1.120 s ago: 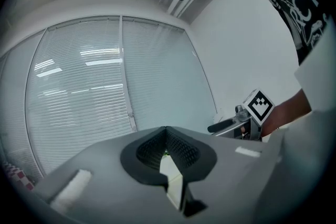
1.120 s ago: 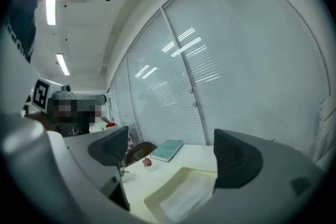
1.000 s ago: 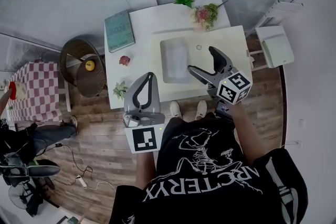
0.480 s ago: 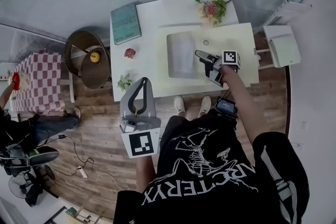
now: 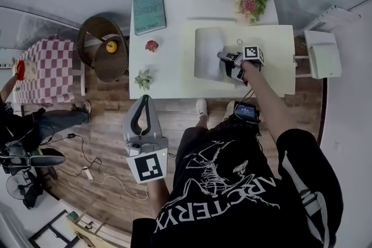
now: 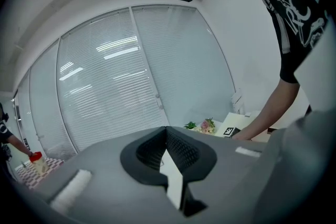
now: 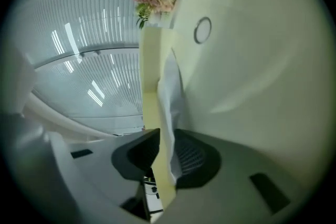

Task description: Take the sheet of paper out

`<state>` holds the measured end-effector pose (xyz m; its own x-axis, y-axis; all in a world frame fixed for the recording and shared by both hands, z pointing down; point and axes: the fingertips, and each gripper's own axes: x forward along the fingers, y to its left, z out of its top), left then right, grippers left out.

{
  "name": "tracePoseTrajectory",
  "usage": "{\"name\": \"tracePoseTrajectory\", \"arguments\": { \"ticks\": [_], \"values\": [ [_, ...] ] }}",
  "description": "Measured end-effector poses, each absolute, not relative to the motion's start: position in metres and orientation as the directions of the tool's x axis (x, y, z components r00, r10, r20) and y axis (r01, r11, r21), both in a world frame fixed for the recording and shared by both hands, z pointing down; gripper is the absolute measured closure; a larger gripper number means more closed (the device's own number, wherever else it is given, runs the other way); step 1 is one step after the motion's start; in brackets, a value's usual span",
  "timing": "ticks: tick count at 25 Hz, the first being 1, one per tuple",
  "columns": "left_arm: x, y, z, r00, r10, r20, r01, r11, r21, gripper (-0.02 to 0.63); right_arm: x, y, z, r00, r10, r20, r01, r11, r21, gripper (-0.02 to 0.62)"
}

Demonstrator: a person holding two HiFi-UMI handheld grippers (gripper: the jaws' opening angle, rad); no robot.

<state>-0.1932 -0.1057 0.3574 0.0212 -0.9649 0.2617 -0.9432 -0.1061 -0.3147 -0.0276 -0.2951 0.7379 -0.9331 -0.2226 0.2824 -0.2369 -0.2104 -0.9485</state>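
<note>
A translucent white sleeve with the sheet of paper (image 5: 208, 52) lies flat on the pale yellow mat (image 5: 273, 67). My right gripper (image 5: 224, 61) is rolled onto its side, low on the mat at the sleeve's right edge. In the right gripper view its jaws (image 7: 164, 152) are closing, with a pale yellow strip and the white sheet edge (image 7: 170, 97) between them; a narrow gap still shows. My left gripper (image 5: 143, 103) hangs over the floor in front of the table, far from the sleeve. Its pads meet with nothing between them (image 6: 167, 136).
The white table (image 5: 174, 72) also carries a teal book (image 5: 149, 11), a flower bunch (image 5: 251, 6), a small ring (image 5: 239, 42), a pink object (image 5: 152, 45) and a small plant (image 5: 144, 79). A wicker chair (image 5: 104, 49) stands at its left, a white unit (image 5: 324, 55) at its right.
The right gripper dropped from above the table down to the sleeve's edge, rolled onto its side, and its wide jaws narrowed. The left gripper drew back from the table toward the floor side.
</note>
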Motion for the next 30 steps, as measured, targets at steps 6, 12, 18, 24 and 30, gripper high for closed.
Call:
{"name": "tracePoseTrajectory", "arguments": {
  "ticks": [6,12,18,24,30],
  "values": [
    [-0.21,-0.092,0.358,-0.034,-0.961,0.274,-0.939,-0.063,-0.339,0.594,-0.054,-0.302,0.751,-0.923,-0.197,0.331,-0.291,-0.204,-0.935,0.566],
    [-0.203,-0.1,0.364,0.011,-0.965,0.261,-0.942,-0.098,-0.321,0.595,-0.041,-0.296,0.743,-0.915,-0.188,0.357,-0.335,-0.136,-0.932,0.581],
    [-0.164,-0.137,0.361,0.162,-0.962,0.221,-0.93,-0.224,-0.29,0.594,0.008,-0.284,0.694,-0.907,-0.21,0.364,-0.381,0.043,-0.924,0.583],
    [-0.117,-0.17,0.353,0.323,-0.932,0.162,-0.895,-0.356,-0.268,0.594,0.077,-0.271,0.606,-0.887,-0.344,0.308,-0.393,0.211,-0.895,0.583],
    [-0.093,-0.19,0.348,0.396,-0.907,0.142,-0.872,-0.42,-0.252,0.595,0.102,-0.252,0.507,-0.89,-0.409,0.204,-0.38,0.415,-0.826,0.583]
  ]
}}
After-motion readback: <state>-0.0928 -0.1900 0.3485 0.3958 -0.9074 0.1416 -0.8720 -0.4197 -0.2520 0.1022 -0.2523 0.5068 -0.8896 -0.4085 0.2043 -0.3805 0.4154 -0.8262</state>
